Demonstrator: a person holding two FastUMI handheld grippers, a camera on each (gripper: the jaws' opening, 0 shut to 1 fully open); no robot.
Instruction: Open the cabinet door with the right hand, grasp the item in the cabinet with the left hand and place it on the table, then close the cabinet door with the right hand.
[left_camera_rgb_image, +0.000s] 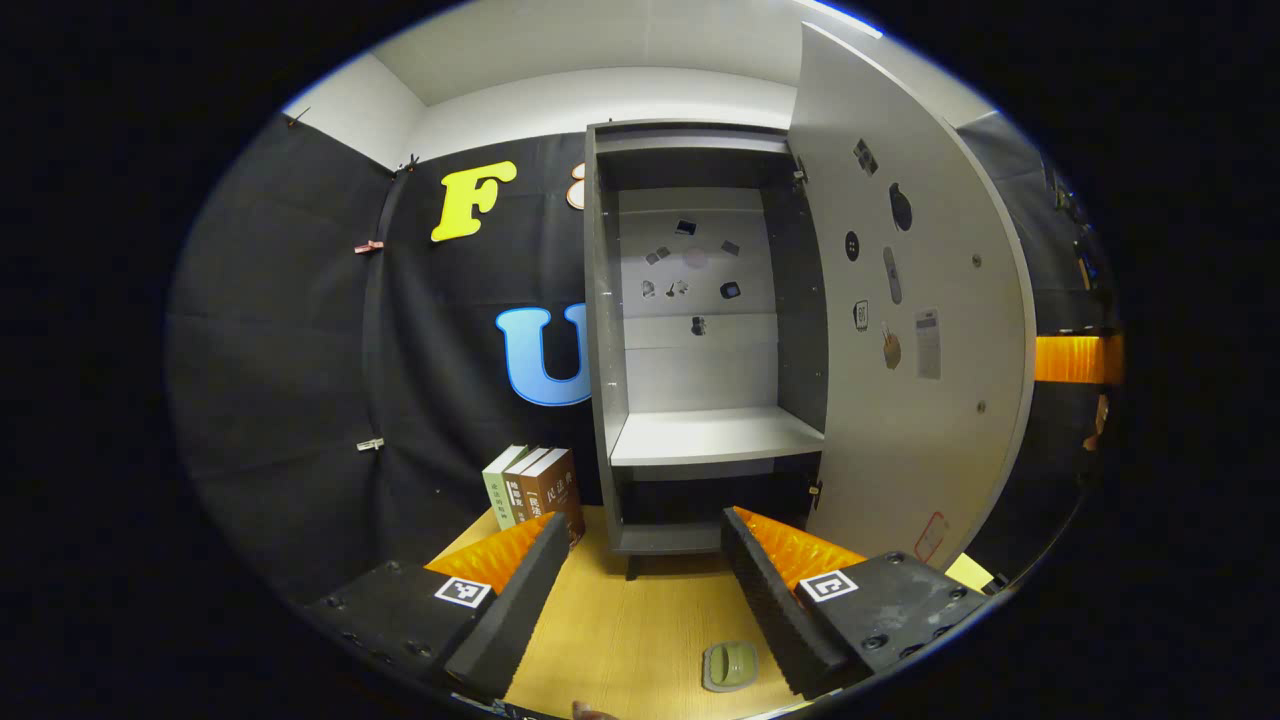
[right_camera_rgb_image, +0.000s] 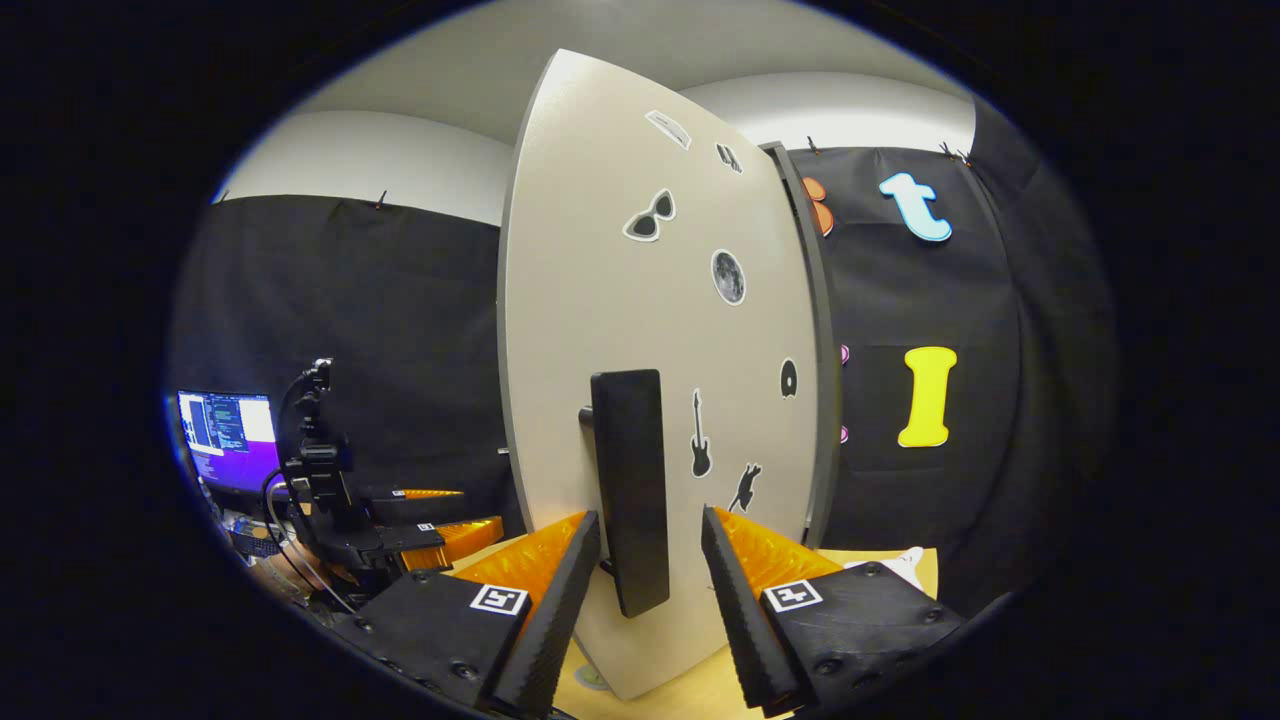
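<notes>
The grey cabinet stands on the wooden table with its door swung wide to the right. Its shelf is bare. A small grey-green item lies on the table, low between the fingers of my left gripper, which is open and holds nothing. In the right gripper view the door fills the middle, and its black upright handle sits between the fingers of my right gripper. That gripper is open, with a gap beside the handle. The left gripper shows farther off at the left.
Three upright books stand left of the cabinet against the cloth wall. A yellow note lies on the table by the door's lower edge. A monitor and a camera rig stand off to the left in the right gripper view.
</notes>
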